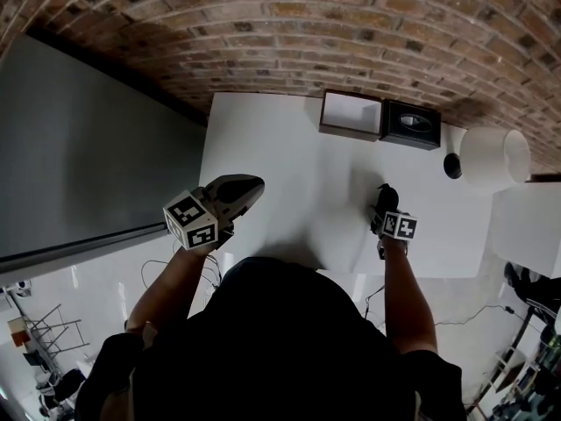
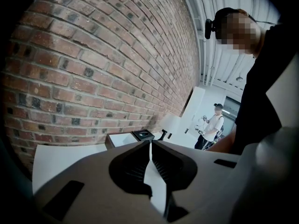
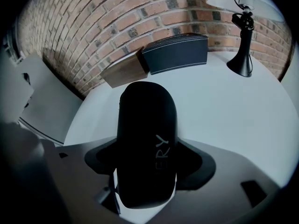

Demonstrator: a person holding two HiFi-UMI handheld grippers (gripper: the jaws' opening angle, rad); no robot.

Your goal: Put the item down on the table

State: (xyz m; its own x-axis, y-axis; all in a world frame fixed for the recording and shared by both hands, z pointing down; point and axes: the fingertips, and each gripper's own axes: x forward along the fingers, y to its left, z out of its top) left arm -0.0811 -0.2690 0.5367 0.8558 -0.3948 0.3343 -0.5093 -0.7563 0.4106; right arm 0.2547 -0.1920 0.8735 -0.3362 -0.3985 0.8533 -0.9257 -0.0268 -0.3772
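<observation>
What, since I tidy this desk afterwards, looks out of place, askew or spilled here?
Nothing stands out. The wooden box, black box and lamp stand upright along the brick wall on the white table, nothing spilled. The right claw grips the black item.

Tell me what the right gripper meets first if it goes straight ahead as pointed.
Likely the black rectangular box, near its seam with the brown wooden box. The black oblong item that the right gripper holds would touch first. Depth is unclear.
</observation>
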